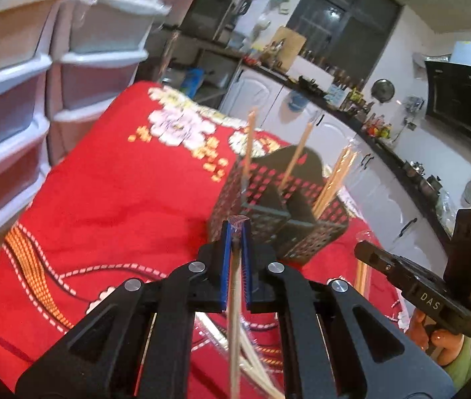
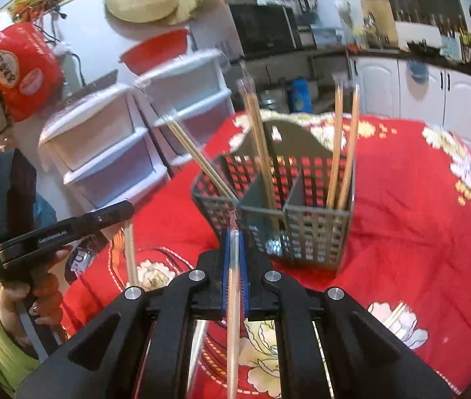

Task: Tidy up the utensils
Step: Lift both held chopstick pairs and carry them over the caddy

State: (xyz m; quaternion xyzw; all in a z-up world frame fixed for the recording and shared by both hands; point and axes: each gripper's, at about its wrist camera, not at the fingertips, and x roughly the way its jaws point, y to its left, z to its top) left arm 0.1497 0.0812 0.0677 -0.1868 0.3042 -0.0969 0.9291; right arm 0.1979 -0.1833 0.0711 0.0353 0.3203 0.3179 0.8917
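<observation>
A dark mesh utensil basket (image 1: 278, 206) (image 2: 302, 209) with dividers stands on the red flowered cloth (image 1: 119, 199) (image 2: 418, 199). Several wrapped chopsticks (image 1: 335, 176) (image 2: 343, 153) lean upright in its compartments. My left gripper (image 1: 235, 229) is shut on a wrapped pair of chopsticks (image 1: 234, 316), held just in front of the basket. My right gripper (image 2: 234, 236) is shut on another wrapped pair of chopsticks (image 2: 233, 316), also just in front of the basket. Each gripper shows in the other's view: the right one (image 1: 411, 286) at the right, the left one (image 2: 59, 236) at the left.
White plastic drawer units (image 1: 19, 99) (image 2: 119, 153) stand at the cloth's far edge. More wrapped chopsticks (image 2: 395, 316) lie on the cloth at the right. A kitchen counter with white cabinets (image 1: 352, 126) runs behind.
</observation>
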